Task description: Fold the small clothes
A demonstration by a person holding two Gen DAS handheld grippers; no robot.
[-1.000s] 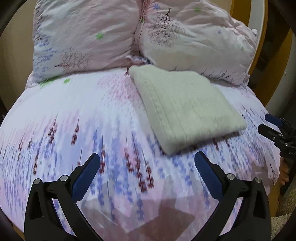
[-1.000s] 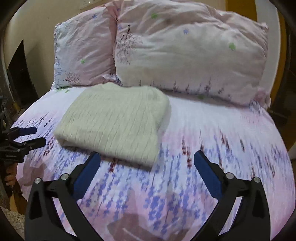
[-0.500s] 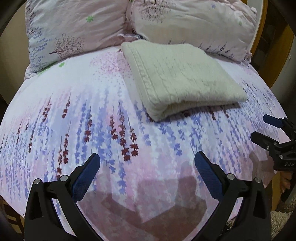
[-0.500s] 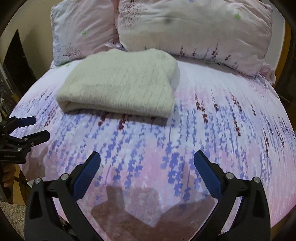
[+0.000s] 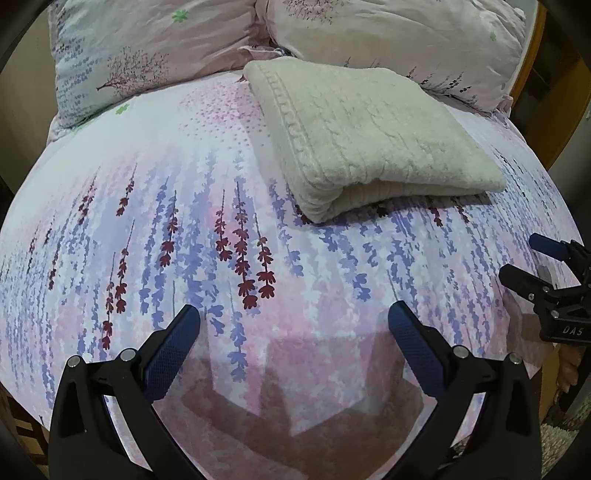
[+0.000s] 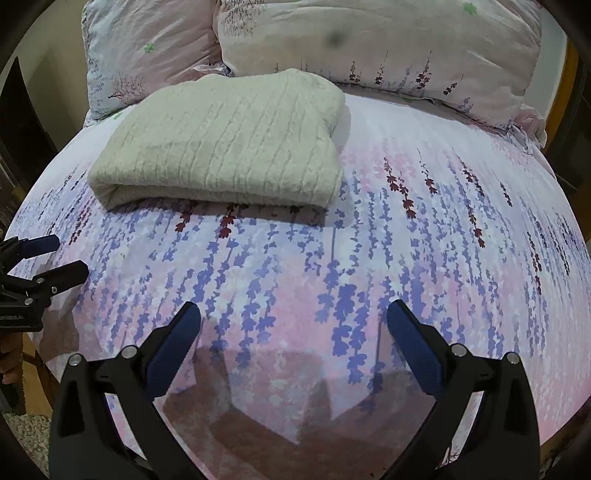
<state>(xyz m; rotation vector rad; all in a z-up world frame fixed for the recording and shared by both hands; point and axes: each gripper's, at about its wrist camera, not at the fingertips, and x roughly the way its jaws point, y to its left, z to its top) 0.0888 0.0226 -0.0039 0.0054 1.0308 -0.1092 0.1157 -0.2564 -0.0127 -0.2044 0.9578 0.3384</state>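
A cream knitted sweater (image 5: 369, 136) lies folded into a neat rectangle on the flowered bed sheet (image 5: 184, 221), near the pillows. It also shows in the right wrist view (image 6: 225, 144). My left gripper (image 5: 293, 314) is open and empty, above the sheet near the bed's front edge, well short of the sweater. My right gripper (image 6: 293, 312) is open and empty too, also near the front edge. Each gripper shows at the side of the other's view: the right one (image 5: 532, 258) and the left one (image 6: 66, 254).
Two pink flowered pillows (image 5: 147, 44) (image 5: 399, 33) lean at the head of the bed behind the sweater. A wooden bed frame (image 5: 546, 85) stands at the right. Carpet (image 6: 26, 435) shows below the bed's edge.
Both grippers have drawn back from the folded sweater toward the bed's front edge and tilted down. The sweater has not moved. Both stay open.
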